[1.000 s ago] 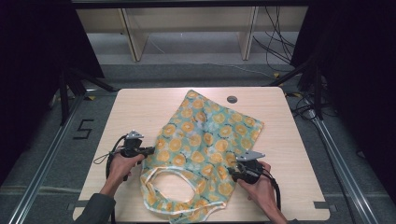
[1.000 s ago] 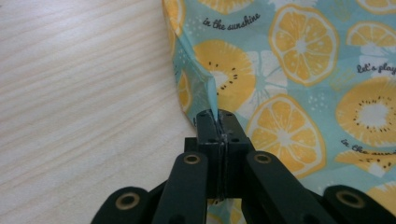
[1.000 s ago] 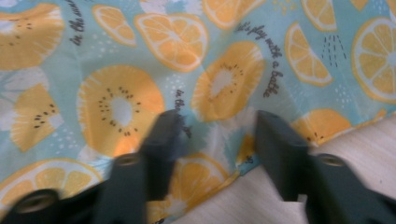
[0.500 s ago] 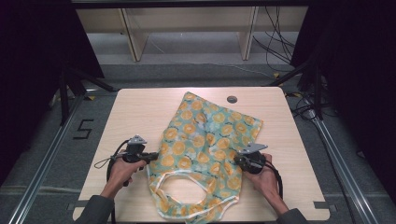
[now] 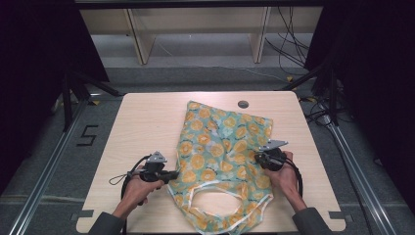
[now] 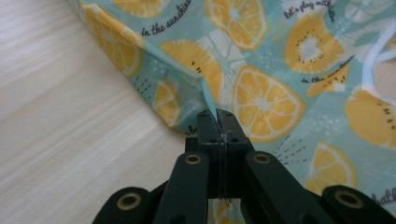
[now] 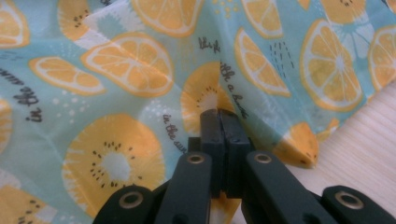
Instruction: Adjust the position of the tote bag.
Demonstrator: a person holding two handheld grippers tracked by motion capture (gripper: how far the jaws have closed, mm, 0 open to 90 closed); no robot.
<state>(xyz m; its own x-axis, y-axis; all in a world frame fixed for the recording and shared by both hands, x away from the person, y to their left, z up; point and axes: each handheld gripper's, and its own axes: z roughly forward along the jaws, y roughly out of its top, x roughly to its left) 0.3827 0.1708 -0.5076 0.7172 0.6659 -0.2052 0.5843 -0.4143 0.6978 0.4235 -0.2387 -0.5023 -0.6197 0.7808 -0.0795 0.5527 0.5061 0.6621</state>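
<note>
Both hands have shifted toward the table's right side, dragging the apron (image 5: 222, 161) along. Right gripper (image 5: 258, 157), jaws just closed, pinches the apron's right edge; left gripper (image 5: 177, 173) is clamped on the left edge. Apron lies mid-table, ready for spreading.

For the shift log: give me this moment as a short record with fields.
item: teal fruit-print apron, white trim, spread on the table
left gripper: shut on the apron's left edge
right gripper: shut on a pinch of apron near its right edge
neck loop: at the near edge of the table
also on table: round dark hole near the far edge
</note>
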